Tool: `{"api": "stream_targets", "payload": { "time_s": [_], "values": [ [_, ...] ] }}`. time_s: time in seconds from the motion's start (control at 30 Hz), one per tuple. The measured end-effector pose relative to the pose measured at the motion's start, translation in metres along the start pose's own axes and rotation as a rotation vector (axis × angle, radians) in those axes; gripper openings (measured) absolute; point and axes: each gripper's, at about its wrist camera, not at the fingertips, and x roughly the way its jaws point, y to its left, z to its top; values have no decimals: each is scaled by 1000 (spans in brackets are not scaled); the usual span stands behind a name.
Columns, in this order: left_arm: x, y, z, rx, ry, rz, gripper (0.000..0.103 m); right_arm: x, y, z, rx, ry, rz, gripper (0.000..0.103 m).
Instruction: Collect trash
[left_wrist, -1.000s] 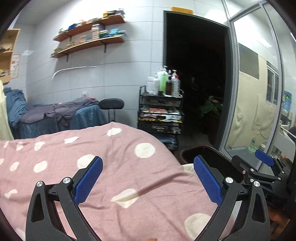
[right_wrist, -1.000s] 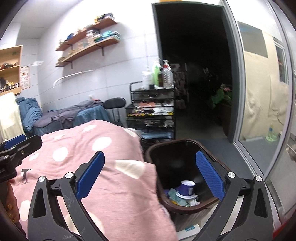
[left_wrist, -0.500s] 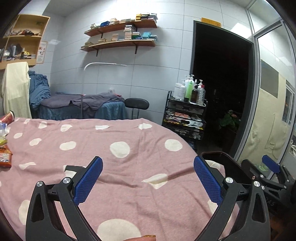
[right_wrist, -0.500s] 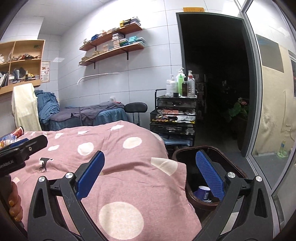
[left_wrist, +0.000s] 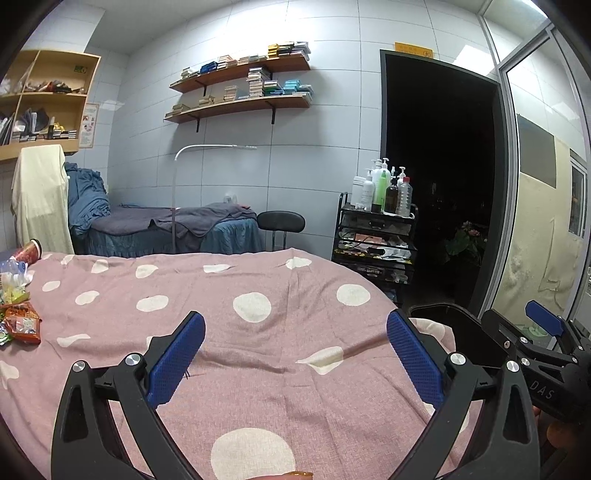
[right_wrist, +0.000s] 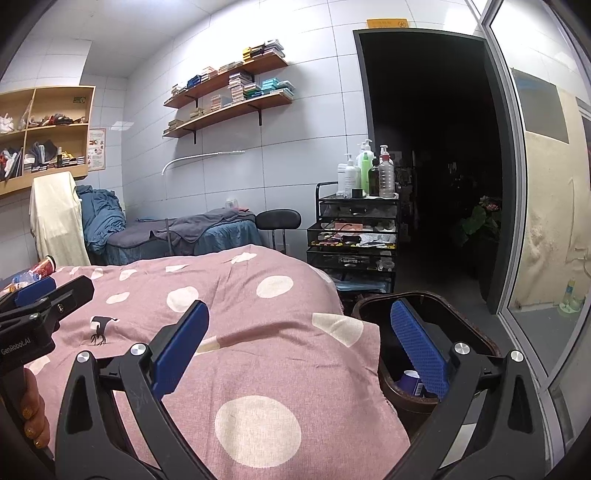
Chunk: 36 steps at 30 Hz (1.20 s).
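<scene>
A pile of trash lies at the far left edge of the pink polka-dot bed cover (left_wrist: 258, 332): an orange snack wrapper (left_wrist: 22, 325), a red cup (left_wrist: 27, 251) and a clear bottle (left_wrist: 11, 267). My left gripper (left_wrist: 295, 354) is open and empty above the cover. My right gripper (right_wrist: 299, 347) is open and empty over the bed's right edge. A dark brown trash bin (right_wrist: 465, 332) stands beside the bed, with a purple cup (right_wrist: 408, 380) inside. The bin's rim also shows in the left wrist view (left_wrist: 443, 310).
A black wire cart (left_wrist: 376, 240) with bottles on top stands by a dark doorway (left_wrist: 443, 184). A black stool (left_wrist: 280, 221) and a second bed with grey and blue covers (left_wrist: 177, 229) sit behind. A glass partition (right_wrist: 546, 184) runs along the right.
Both grippers have swung left, away from the bin and towards the bed. The trash pile at the left has come into the left wrist view. Both stay open.
</scene>
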Motion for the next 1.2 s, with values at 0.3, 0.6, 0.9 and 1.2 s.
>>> {"api": "stream_targets", "payload": {
  "time_s": [0.3, 0.6, 0.9, 1.2],
  "values": [
    [-3, 1, 0, -5, -4, -6, 98, -2, -4, 0, 9, -3, -3, 97],
    [-2, 1, -1, 1, -2, -5, 98, -3, -4, 0, 9, -3, -2, 97],
    [-2, 0, 0, -3, 5, -6, 98, -4, -3, 0, 10, -3, -1, 97],
    [-2, 0, 0, 5, 5, -8, 98, -5, -4, 0, 15, -4, 0, 97]
  ]
}}
